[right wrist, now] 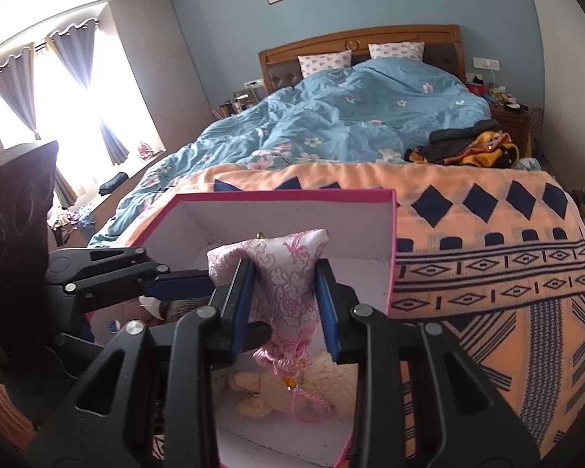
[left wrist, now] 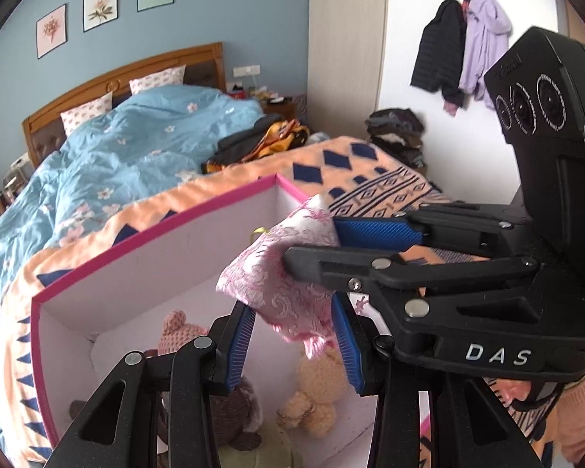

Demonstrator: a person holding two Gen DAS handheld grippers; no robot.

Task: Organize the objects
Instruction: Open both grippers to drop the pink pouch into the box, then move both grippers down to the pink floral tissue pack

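On the bed (right wrist: 487, 210), you are holding the pink pouch (right wrist: 280, 273) over the box (right wrist: 292, 197) near its right wall, both grippers clamping it; lower it among the plush toys (left wrist: 316, 401), then release.

Daylight pours in from the window (right wrist: 54, 117) at nine o'clock in the right wrist view, totally blown out. Elsewhere soft, even light, sharp enough; heavy fisheye bending, black corners.
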